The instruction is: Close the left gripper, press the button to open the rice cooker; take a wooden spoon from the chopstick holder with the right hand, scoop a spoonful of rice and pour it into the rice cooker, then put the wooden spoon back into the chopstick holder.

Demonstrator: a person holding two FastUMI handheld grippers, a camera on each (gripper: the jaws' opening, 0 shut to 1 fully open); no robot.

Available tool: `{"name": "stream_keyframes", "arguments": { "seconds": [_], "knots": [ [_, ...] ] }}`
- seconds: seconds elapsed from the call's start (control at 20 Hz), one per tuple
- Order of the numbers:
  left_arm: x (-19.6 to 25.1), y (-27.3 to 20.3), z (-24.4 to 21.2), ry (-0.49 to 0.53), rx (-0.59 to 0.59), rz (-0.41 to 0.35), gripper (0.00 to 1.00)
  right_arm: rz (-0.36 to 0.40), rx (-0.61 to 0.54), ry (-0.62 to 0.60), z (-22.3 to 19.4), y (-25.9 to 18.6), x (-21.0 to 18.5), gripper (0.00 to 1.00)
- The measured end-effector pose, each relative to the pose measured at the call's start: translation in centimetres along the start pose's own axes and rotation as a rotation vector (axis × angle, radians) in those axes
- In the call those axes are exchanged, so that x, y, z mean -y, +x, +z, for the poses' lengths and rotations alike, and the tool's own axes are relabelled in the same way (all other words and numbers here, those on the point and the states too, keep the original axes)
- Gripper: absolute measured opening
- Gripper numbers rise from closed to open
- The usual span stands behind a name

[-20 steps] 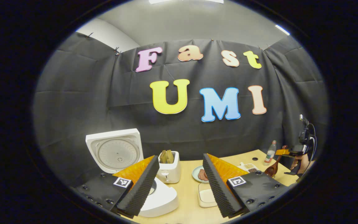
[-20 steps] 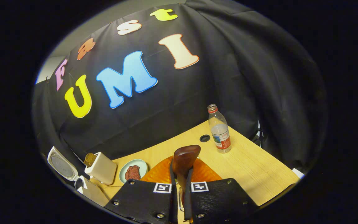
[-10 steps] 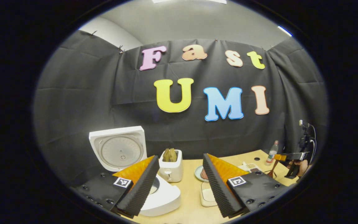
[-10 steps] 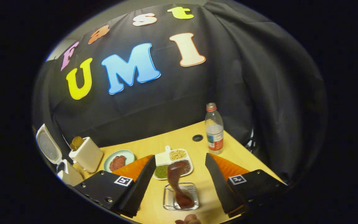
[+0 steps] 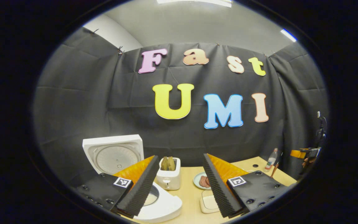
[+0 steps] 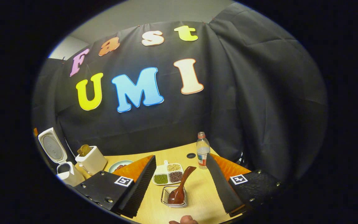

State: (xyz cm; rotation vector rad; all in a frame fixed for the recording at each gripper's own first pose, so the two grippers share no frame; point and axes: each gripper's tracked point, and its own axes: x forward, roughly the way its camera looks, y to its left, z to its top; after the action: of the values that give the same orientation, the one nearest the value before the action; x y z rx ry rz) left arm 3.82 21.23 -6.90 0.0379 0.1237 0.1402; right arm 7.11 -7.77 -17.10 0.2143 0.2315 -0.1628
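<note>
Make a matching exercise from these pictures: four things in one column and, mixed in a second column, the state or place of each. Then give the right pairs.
Things:
1. rice cooker
2. wooden spoon
3. toaster
4. water bottle

States or places:
A. upright by the round hole near the table's far edge
B. bowl end down in the wire holder
C. lid raised
D. bread in its slots

Pairs: 1-C, 2-B, 3-D, 4-A
</note>
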Motion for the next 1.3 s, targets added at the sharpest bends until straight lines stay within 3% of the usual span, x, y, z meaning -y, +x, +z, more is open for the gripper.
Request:
{"name": "stream_keyframes", "arguments": {
  "seconds": [0.15,0.4,0.6,1.1,1.3],
  "knots": [
    [-3.0,1.8,1.6,0.0,0.015,0.031,0.96,0.025,0.014,0.005,0.6,-1.3,-1.3,0.98],
    [-10.1,5.1,5.1,0.046,0.031,0.146,0.96,0.061,-0.014,-0.029,-0.1,-1.7,-3.1,0.98],
    [-16.0,8.6,5.6,-0.006,0.02,0.231,0.99,0.077,-0.02,-0.044,-0.1,-1.2,-4.4,0.98],
    [-28.1,18.6,0.3,-0.091,-0.135,0.408,0.97,0.065,-0.042,-0.073,0.4,0.6,-5.3,0.98],
    [-29.1,20.7,-2.7,-0.099,-0.212,0.46,0.96,0.113,-0.076,-0.102,-0.6,1.7,-7.4,0.98]
  ]
}}
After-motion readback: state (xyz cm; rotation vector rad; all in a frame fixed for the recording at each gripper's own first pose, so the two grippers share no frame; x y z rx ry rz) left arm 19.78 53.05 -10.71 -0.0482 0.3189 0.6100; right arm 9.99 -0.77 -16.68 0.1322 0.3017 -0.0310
